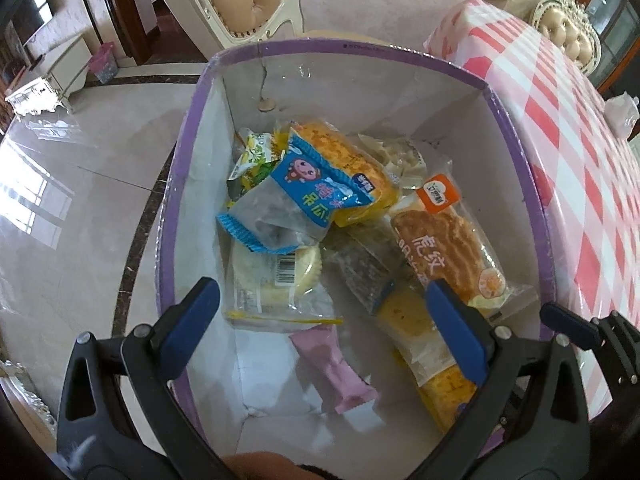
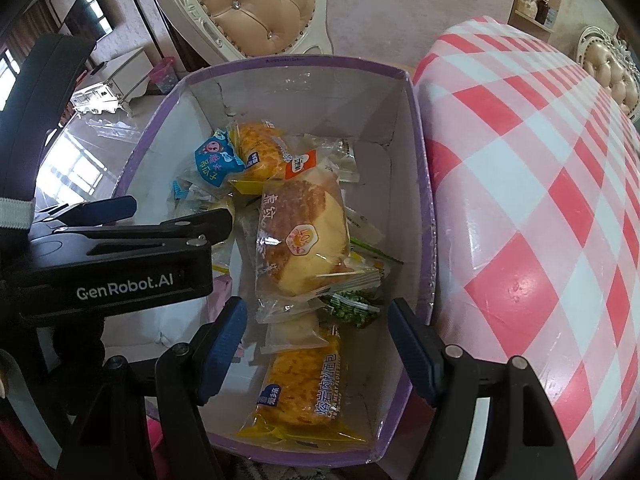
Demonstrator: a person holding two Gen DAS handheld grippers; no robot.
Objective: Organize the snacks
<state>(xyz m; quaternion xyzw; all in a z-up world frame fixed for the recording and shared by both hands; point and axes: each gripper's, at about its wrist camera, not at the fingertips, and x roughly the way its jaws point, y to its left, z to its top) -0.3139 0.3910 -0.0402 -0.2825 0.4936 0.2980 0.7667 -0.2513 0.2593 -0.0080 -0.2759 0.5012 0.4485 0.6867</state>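
Left gripper [image 1: 320, 320]: held above the near end of the purple-rimmed box [image 1: 516, 128], jaws spread wide, nothing between them. Right gripper [image 2: 318, 340]: likewise parted and empty, poised over the box's near right corner.

Landmark: the box, set against the edge of the pink checked tablecloth [image 2: 540, 200], which lies to its right.

Contents, all inside the box:
- Tiger-skin bread packet [image 2: 300, 240], uppermost at the box's middle.
- Blue-printed packet [image 1: 296, 196], at the far left, overlapping a yellow meat-floss bread [image 1: 344, 156].
- Second meat-floss bread [image 2: 304, 388], against the near wall.
- Round pale cake packet [image 1: 276, 276], left of middle.
- Pink wrapped bar [image 1: 332, 368], on the box floor at the near left.
- Green pea packet [image 2: 350, 306], tucked under the tiger-skin bread.

Handling note, as judged: the heap is loose and overlapping, so the topmost packet is best taken first, gripped by its crimped seam rather than across the soft bread, and lifted straight up so that neighbours are not dragged.

Obstructions: the box walls limit a sideways approach; the two grippers are close together, so one should be kept clear while the other descends. Beyond the box's far wall, a tufted chair [image 2: 256, 4] stands well apart.
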